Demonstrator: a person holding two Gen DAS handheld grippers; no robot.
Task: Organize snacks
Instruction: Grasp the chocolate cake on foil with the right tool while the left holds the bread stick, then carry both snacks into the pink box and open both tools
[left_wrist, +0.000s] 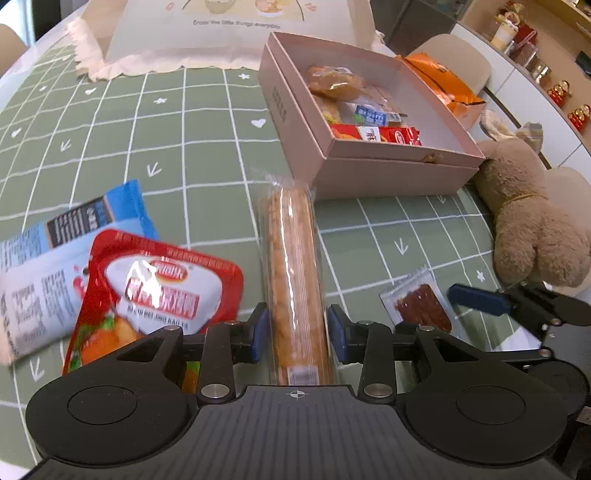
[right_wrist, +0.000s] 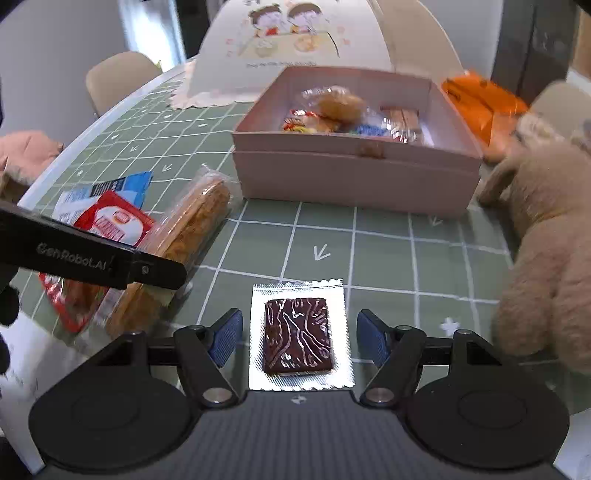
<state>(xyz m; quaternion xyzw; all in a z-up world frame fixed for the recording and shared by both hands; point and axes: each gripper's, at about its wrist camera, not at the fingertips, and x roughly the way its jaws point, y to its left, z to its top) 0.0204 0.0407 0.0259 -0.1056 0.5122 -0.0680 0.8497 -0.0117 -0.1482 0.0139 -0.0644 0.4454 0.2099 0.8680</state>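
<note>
A long cracker stick pack (left_wrist: 295, 258) lies on the green checked cloth, its far end near the pink box (left_wrist: 369, 173). My left gripper (left_wrist: 297, 332) is shut on its near end, a pad against each side. A dark brown snack square in a silver packet (right_wrist: 297, 332) lies flat on the cloth. My right gripper (right_wrist: 299, 338) stands open over it, its pads clear of the packet's edges. The pink box (right_wrist: 351, 177) holds several wrapped snacks. A red packet (left_wrist: 159, 291) overlaps a blue and white packet (left_wrist: 55, 266) to the left of the stick.
A tan plush toy (right_wrist: 546, 221) lies to the right of the box, close to my right gripper. An orange bag (left_wrist: 443, 81) sits behind the box, and a pale printed bag (left_wrist: 221, 33) stands at the back. The table edge curves along the left.
</note>
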